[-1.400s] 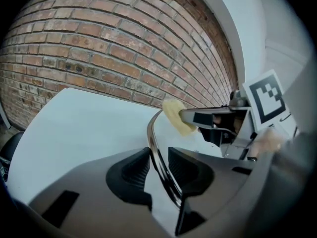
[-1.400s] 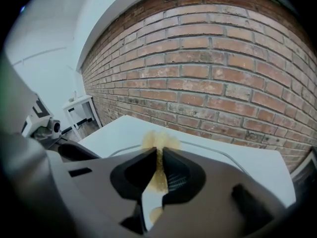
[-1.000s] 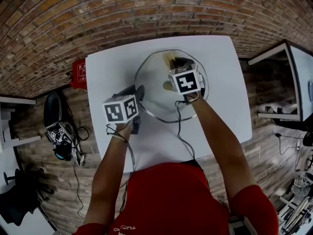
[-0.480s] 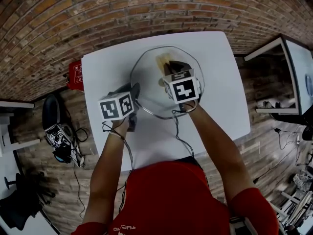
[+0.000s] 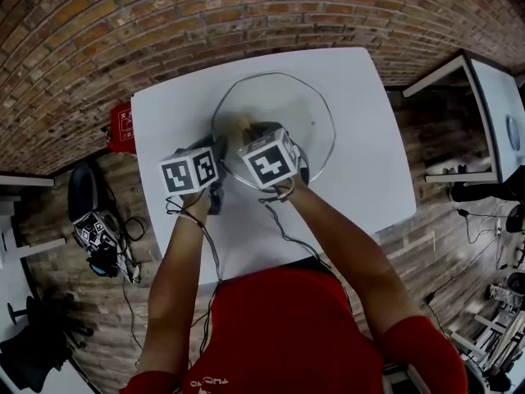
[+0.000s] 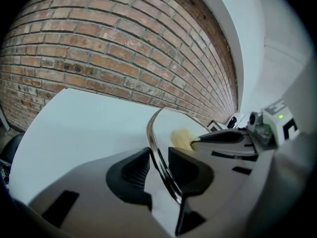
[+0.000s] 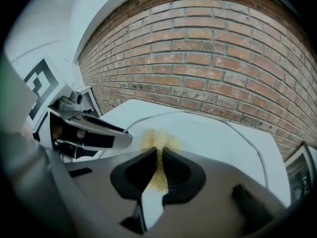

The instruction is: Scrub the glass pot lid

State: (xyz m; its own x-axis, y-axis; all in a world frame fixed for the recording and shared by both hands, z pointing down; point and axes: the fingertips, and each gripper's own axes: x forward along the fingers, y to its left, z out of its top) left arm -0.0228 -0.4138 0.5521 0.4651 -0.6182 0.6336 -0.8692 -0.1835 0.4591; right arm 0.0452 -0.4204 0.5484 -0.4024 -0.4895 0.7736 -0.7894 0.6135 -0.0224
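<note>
**Lid clamped at the rim, sponge on the glass**

The left gripper (image 6: pixel 158 163) has its fingers clamped on the metal rim of the glass pot lid (image 5: pixel 289 107). Just beside it, the right gripper (image 7: pixel 158 170) has its fingers shut tight on a yellow sponge (image 7: pixel 157 142), which is set against the lid's near-left part. The lid sits on the white surface (image 5: pixel 361 171).

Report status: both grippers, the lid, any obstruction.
Left gripper shut on glass lid rim. Right gripper shut on yellow scrub pad, pad on the glass. No obstruction seen.
</note>
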